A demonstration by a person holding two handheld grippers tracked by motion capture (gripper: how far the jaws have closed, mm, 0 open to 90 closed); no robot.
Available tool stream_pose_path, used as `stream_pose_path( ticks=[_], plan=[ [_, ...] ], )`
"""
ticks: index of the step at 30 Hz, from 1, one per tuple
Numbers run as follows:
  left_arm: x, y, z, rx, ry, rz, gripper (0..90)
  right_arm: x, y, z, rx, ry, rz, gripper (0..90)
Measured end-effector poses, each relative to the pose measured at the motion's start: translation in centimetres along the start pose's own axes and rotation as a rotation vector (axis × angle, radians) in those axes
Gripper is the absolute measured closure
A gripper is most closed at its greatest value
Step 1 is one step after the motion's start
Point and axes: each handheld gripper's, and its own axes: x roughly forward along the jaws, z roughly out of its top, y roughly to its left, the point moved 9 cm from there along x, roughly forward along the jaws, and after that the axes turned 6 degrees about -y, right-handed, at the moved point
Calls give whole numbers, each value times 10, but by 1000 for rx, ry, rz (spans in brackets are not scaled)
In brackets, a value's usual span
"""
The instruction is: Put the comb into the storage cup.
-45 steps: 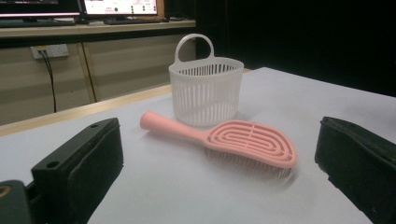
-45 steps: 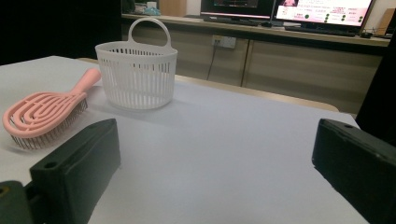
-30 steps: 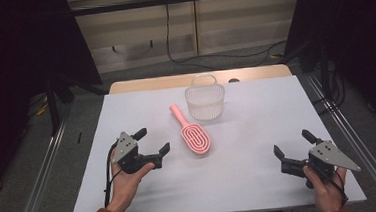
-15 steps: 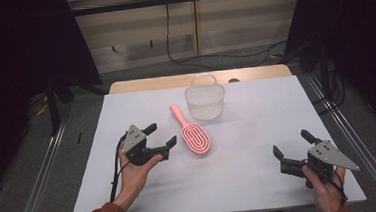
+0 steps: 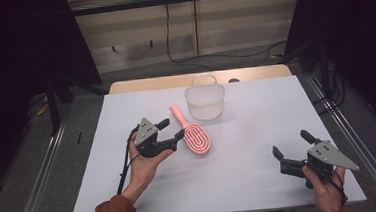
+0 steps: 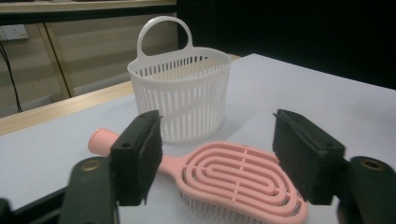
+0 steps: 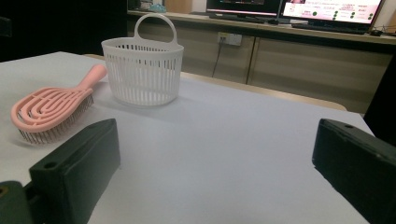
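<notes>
White sheet covers the table almost to its edges; a strip of bare wood shows along the far edge only. Nearest to me, the right gripper sits close to the near right corner, jaws spread wide with nothing between them. In the right gripper view I have bare sheet ahead of those jaws, so plenty of free room there. Metal rails run along the floor on both sides of the table.

Left of centre, my left gripper is at the pink hairbrush. Its jaws have just been closing and now stand at a middling gap. In the left gripper view the brush lies between them: the left jaw is in front of the neck where handle meets head, and the right jaw stands off the rounded end of the head. I cannot see either pad pressing on it. The brush rests flat on the sheet near the table's middle, bristles down, handle pointing away toward the far left. Its head is an oval with looping open slots.

Just beyond the brush, apart from it, stands a white slotted plastic basket with a loop handle, upright, near the far edge. The far right quarter of the sheet is open.
</notes>
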Motion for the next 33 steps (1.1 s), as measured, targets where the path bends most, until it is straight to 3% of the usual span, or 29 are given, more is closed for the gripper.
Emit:
stream_pose_path(
  ticks=[5,7,8,9,10,13,16,19,25,29,33],
  plan=[
    [4,1,-3,-26,5,-13,456,0,0,0,-1,0,1,4],
    [6,3,-5,-27,18,-9,553,0,0,0,0,0,0,4],
    [6,3,-5,-40,18,-13,553,0,0,0,-1,-1,1,3],
    [6,5,-6,-44,28,-4,628,0,0,0,-2,-4,2,3],
    [7,7,-7,-48,33,0,628,0,0,0,-2,-4,2,3],
    [7,10,-10,-62,47,-16,765,0,0,0,-3,-3,2,4],
    [8,12,-13,-85,63,-27,844,0,0,0,-1,-2,3,4],
    [11,17,-15,-70,90,-34,863,0,0,0,0,-3,2,4],
    [23,23,-15,-111,126,-47,878,0,0,0,-2,0,2,4],
    [29,10,-18,-94,174,-70,878,0,0,0,-3,0,5,4],
    [37,3,-21,-105,198,-80,878,0,1,0,-3,-2,6,4]
  ],
)
